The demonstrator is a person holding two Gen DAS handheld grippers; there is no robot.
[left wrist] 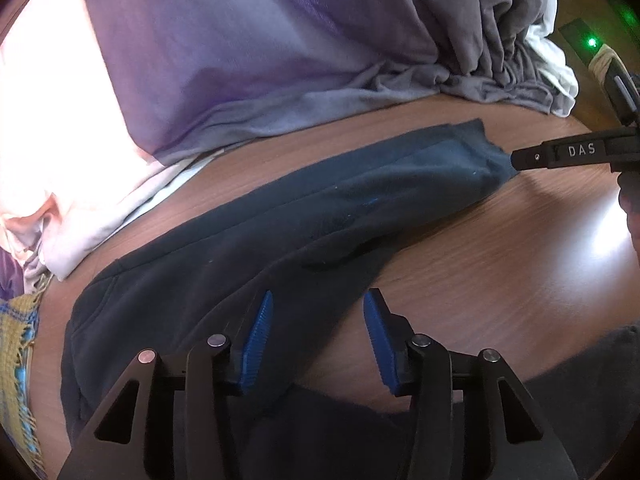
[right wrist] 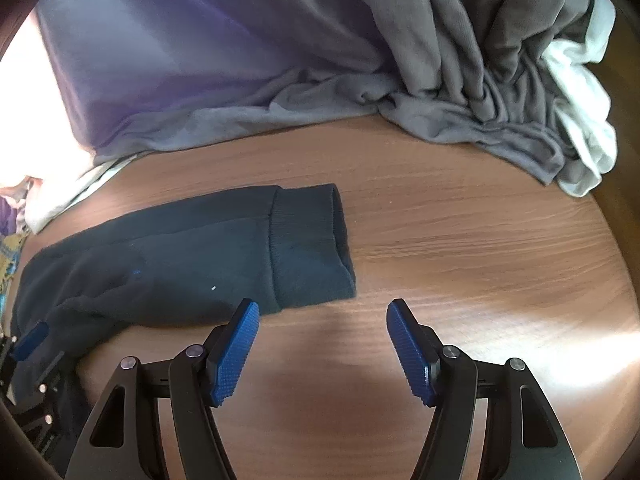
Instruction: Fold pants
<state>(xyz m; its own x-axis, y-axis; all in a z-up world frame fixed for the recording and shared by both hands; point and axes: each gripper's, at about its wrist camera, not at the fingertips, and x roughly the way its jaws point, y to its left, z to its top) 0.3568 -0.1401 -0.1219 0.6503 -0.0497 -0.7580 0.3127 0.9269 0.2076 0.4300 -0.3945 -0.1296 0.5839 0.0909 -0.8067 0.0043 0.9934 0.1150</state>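
Note:
Dark navy pants [left wrist: 248, 248] lie stretched across the wooden table [left wrist: 500, 264], the leg running to the upper right. In the right wrist view the ribbed cuff end [right wrist: 308, 240] lies flat just ahead of my right gripper. My left gripper [left wrist: 318, 312] is open, its blue pads over the pants' middle, holding nothing. My right gripper [right wrist: 322, 320] is open and empty, just short of the cuff; its dark finger [left wrist: 560, 154] shows at the cuff tip in the left wrist view. The left gripper's blue pad [right wrist: 30, 340] shows at the right view's left edge.
A heap of purple and grey cloth [right wrist: 240, 60] with a white piece [right wrist: 580, 120] fills the back of the table. A yellow-blue fringed cloth [left wrist: 20, 344] lies at the left edge. A green light [left wrist: 591, 43] glows at the far right.

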